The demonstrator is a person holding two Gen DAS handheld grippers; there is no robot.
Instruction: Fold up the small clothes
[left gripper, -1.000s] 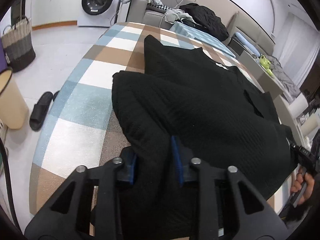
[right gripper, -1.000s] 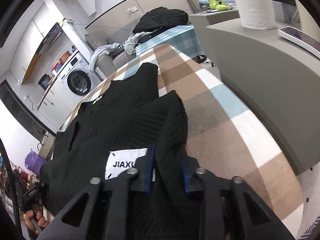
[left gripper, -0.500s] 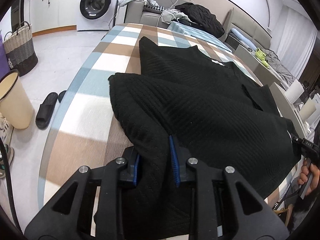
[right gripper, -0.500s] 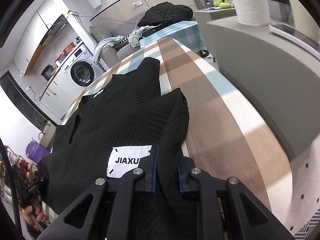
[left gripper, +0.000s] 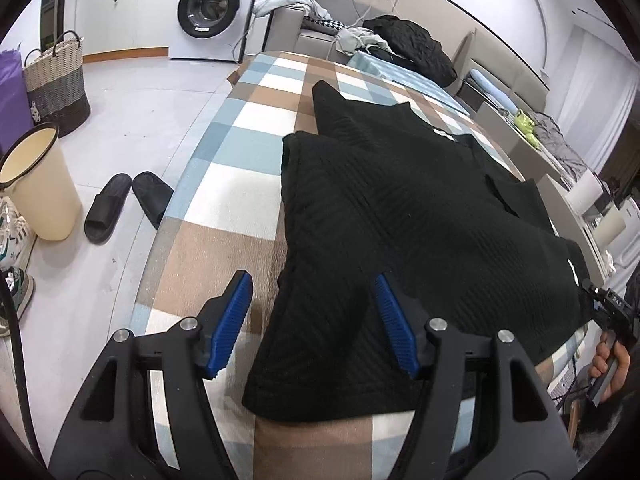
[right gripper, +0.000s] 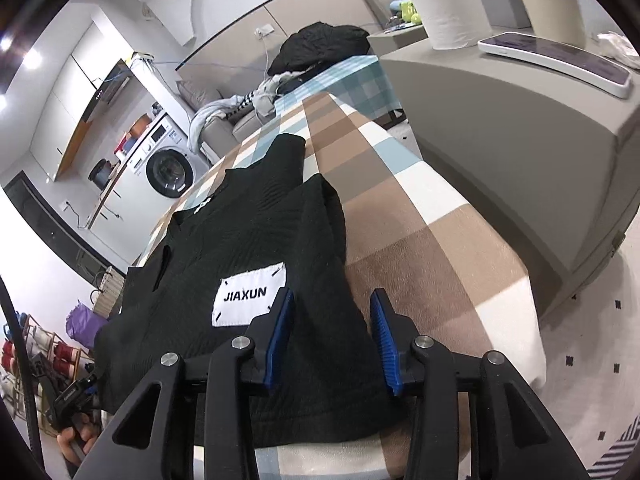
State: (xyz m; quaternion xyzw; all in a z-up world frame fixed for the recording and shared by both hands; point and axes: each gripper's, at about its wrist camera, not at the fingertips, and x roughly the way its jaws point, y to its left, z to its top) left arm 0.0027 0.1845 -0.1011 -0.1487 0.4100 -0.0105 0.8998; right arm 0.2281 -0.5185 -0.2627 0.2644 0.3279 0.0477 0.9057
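A black ribbed knit garment (left gripper: 400,216) lies on the checked table (left gripper: 224,184), its near part folded over the rest. In the right wrist view the garment (right gripper: 248,248) shows a white "JIAXUN" label (right gripper: 250,300). My left gripper (left gripper: 314,312) is open, its blue pads on either side of the garment's near left corner, not touching it. My right gripper (right gripper: 330,328) is open over the garment's near right corner. The cloth rests flat between both pairs of fingers.
A grey cabinet (right gripper: 500,128) with a paper roll (right gripper: 448,4) and a phone (right gripper: 560,60) stands right of the table. On the floor to the left are slippers (left gripper: 120,204), a cream bin (left gripper: 36,184) and a woven basket (left gripper: 56,76). A sofa with clothes (left gripper: 408,44) lies beyond.
Both grippers were shut on the garment's near corners and have opened, letting the cloth go. The folded part now lies on the table.
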